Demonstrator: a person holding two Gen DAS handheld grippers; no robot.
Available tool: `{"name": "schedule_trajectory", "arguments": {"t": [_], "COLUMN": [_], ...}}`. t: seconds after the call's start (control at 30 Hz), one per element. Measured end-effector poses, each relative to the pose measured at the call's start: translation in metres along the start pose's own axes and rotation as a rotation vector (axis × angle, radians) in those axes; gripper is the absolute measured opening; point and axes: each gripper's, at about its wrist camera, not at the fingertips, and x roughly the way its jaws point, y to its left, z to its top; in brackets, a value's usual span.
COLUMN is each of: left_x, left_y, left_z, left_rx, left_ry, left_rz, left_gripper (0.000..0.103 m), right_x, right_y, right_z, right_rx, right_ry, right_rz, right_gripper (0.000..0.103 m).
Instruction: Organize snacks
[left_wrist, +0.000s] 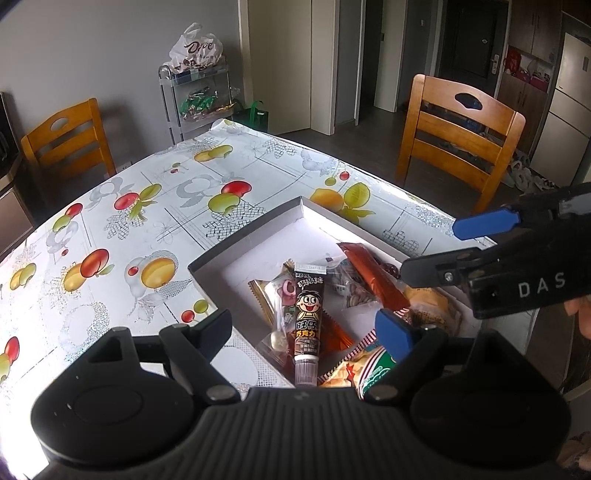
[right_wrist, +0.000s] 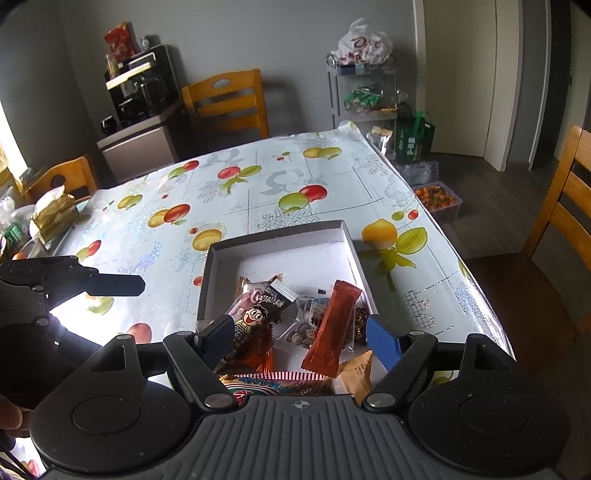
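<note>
Fruit-print tabletop (right_wrist: 258, 192) holds the white box (right_wrist: 280, 236) of snacks, and the orange-red packet (right_wrist: 332, 325) (long axis pointing away) lies between the right tongs (right_wrist: 299, 341), both tongs released and empty.

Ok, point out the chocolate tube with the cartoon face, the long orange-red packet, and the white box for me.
chocolate tube (left_wrist: 308, 317), left wrist view, on the cartoon face at mid-body.
orange-red packet (right_wrist: 332, 326), right wrist view, on the middle of its wrapper.
white box (right_wrist: 279, 230), right wrist view, on the far wall's rim.
</note>
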Motion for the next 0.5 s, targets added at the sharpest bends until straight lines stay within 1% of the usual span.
{"name": "schedule_trajectory", "arguments": {"t": [0.5], "left_x": [0.0003], "left_y": [-0.0003], "left_z": [-0.0011], "left_rx": [-0.001], "left_ry": [0.002], "left_rz": [-0.003], "left_gripper": [0.086], "right_x": [0.0014], "right_y": [0.0013], "right_z": [-0.0006], "right_rx": [-0.002], "right_ry": [0.003], "right_rz": [0.003], "right_gripper": [0.078]}}
